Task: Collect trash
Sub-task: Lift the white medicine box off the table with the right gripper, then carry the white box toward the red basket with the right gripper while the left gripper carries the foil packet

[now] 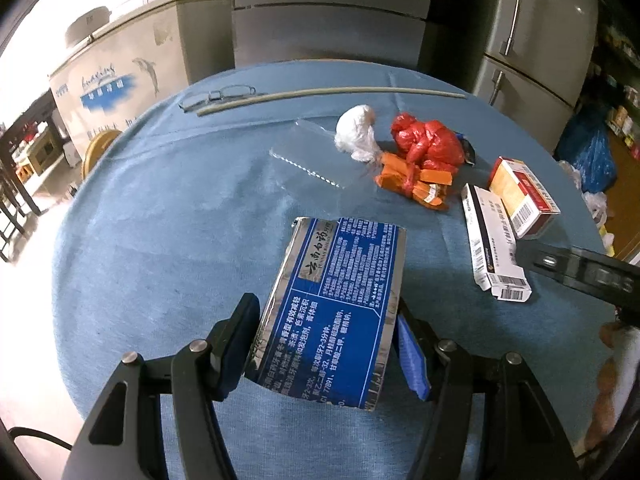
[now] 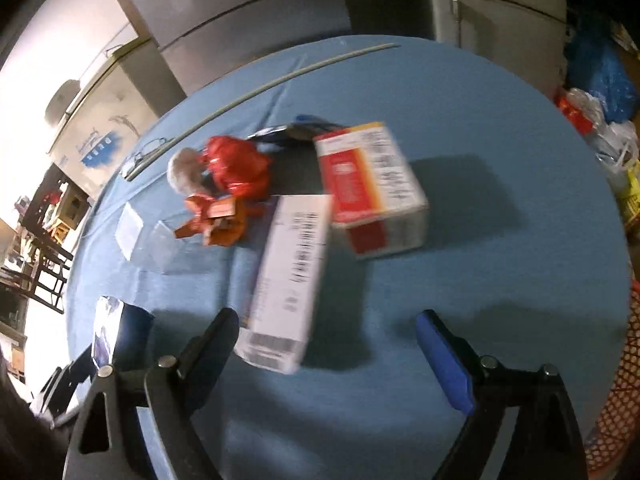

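Clamped between my left fingers [image 1: 240, 340] is a blue and silver carton [image 1: 332, 312], flattened, with white print on it, lifted above the blue tablecloth [image 1: 180, 220]. Both pads of my left gripper [image 1: 326, 344] press on its side edges.

My right gripper [image 2: 332, 344] hangs with its fingers wide apart and nothing pinched between them. A long white box [image 2: 288, 280] lies on the cloth with its near end just beside my left-hand finger; whether it touches, I cannot tell through the blur. Just past it a red and white box [image 2: 376, 192] sits touching its far end.

Farther back the rest of the trash lies in a cluster: an orange wrapper [image 1: 416, 184], a red bag [image 1: 428, 140] and a white wad [image 1: 356, 130], all close together. Clear plastic [image 1: 312, 160] lies flat beside them. Near the far rim lie a thin rod [image 1: 332, 94] and glasses [image 1: 218, 96].
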`<action>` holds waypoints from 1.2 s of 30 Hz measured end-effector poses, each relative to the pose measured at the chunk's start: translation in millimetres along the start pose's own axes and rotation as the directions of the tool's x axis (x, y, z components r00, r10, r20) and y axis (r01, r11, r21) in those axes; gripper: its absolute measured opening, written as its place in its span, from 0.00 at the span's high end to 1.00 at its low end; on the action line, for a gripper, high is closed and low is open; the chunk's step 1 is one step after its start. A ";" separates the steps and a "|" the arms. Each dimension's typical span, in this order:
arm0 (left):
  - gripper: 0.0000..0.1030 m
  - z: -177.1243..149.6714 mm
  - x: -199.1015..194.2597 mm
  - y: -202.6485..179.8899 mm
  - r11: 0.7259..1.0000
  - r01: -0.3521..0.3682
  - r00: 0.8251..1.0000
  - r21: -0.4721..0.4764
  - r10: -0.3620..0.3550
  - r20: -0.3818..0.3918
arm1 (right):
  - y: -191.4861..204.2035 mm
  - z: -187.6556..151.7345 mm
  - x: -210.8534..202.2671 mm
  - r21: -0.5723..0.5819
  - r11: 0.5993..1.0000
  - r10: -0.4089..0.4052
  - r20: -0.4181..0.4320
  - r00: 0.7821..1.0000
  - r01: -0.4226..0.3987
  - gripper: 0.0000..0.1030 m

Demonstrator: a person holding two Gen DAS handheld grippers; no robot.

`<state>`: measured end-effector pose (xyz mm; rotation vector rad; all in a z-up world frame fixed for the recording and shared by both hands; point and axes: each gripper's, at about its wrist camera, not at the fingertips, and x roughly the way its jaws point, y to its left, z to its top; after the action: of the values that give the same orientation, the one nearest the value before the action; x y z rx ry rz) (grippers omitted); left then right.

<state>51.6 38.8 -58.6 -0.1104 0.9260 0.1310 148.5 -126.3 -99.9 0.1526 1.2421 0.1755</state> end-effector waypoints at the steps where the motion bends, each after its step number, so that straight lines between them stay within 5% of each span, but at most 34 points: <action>1: 0.36 -0.2 -0.9 1.7 1.000 -0.008 1.000 -0.003 0.008 0.003 | 6.7 2.6 4.9 -0.004 1.000 -0.013 0.009 1.000 0.013 0.10; 5: 0.36 -1.0 -1.0 13.1 0.999 -0.023 1.000 -0.027 0.023 -0.006 | 23.4 8.7 25.3 -0.022 0.998 -0.059 -0.003 0.998 0.058 0.14; 7: 0.36 -1.1 0.8 16.5 0.999 -0.026 1.000 -0.034 0.025 -0.012 | 31.2 8.5 31.8 -0.065 0.992 -0.112 0.003 0.994 0.112 0.27; 8: 0.36 -1.3 1.3 17.5 0.999 -0.026 1.000 -0.036 0.026 -0.014 | 34.1 6.9 31.6 -0.081 0.987 -0.135 0.014 0.991 0.136 0.49; 9: 0.36 -1.4 1.2 17.4 0.999 -0.026 1.000 -0.035 0.026 -0.014 | 32.2 7.2 30.7 -0.079 0.988 -0.129 0.012 0.992 0.129 0.52; 23: 0.36 -6.3 -10.1 -21.0 0.999 0.017 1.000 0.048 -0.017 0.005 | -14.0 -33.1 -23.1 -0.055 0.998 -0.031 0.056 0.998 0.034 0.52; 36: 0.37 -10.9 -17.1 -46.7 0.996 0.020 1.000 0.089 -0.019 -0.012 | -43.3 -69.3 -61.4 -0.028 0.999 -0.022 0.098 0.995 0.025 0.52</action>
<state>40.3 -10.0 -49.6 -0.0380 0.9400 0.0707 65.7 -180.5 -74.2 0.1197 1.1432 0.1642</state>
